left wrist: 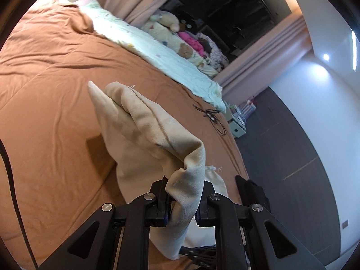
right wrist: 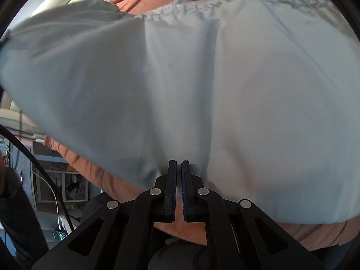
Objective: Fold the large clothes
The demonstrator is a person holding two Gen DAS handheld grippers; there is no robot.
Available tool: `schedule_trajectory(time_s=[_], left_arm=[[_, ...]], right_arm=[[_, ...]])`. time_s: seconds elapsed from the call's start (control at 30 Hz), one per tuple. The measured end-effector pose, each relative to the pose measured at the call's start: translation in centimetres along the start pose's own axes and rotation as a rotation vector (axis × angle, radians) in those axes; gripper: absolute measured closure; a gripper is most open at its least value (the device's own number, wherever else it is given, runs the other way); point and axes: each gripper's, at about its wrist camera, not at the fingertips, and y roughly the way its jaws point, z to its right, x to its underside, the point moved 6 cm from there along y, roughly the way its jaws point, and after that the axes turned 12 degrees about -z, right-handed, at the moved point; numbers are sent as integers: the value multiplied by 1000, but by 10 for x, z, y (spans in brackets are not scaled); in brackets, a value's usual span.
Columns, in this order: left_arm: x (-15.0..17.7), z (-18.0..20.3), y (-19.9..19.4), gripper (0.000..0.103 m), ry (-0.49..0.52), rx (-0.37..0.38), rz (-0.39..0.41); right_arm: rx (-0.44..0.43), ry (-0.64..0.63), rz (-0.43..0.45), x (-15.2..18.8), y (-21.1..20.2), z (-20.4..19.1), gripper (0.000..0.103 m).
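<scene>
A large pale beige garment (left wrist: 144, 130) is lifted over the orange bed cover (left wrist: 49, 94). My left gripper (left wrist: 183, 193) is shut on a bunched fold of it, and the cloth hangs down between the fingers. In the right wrist view the same garment (right wrist: 202, 78) looks pale grey-white, fills most of the frame, and shows a gathered elastic waistband (right wrist: 202, 4) along the top. My right gripper (right wrist: 178, 164) has its jaws almost together at the garment's lower edge. Whether cloth is pinched between them is hidden.
A pale patterned quilt (left wrist: 157, 51) and soft toys (left wrist: 166, 20) lie along the bed's far side. A black cable (left wrist: 213, 117) lies on the cover. A dark garment (left wrist: 249, 191) sits at the bed edge. Dark floor (left wrist: 292, 146) is to the right. Shelves (right wrist: 65, 184) show at lower left.
</scene>
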Motion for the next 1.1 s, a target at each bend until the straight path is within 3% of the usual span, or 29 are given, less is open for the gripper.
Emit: schedule_trajectory(time_s=[0.3,0.57,0.6,0.67,0.7,0.93,1.1], left_arm=[[-1,66,34,87,115,46,-49],[1,119,66,87,204,73,-107],[3,125,73,87,215,76,-113],[6,138,84,87,232,82,-129],[8,145,92,87,241,85,-137],[24,181,145,87,288,101,-211],[43,202,207,87,301,84,-305]], right_arm=[[-70,20,29,-3,0,20,102],[-56,53,205,25,-64,61,102],[-47,57,221,30,-72,67,98],[-35,69,253,39,-82,75,51],[-30,74,278,43,-88,79,17],[-16,126,350,77,-115,105,15],[-36,206,384,111,-132,139,15]])
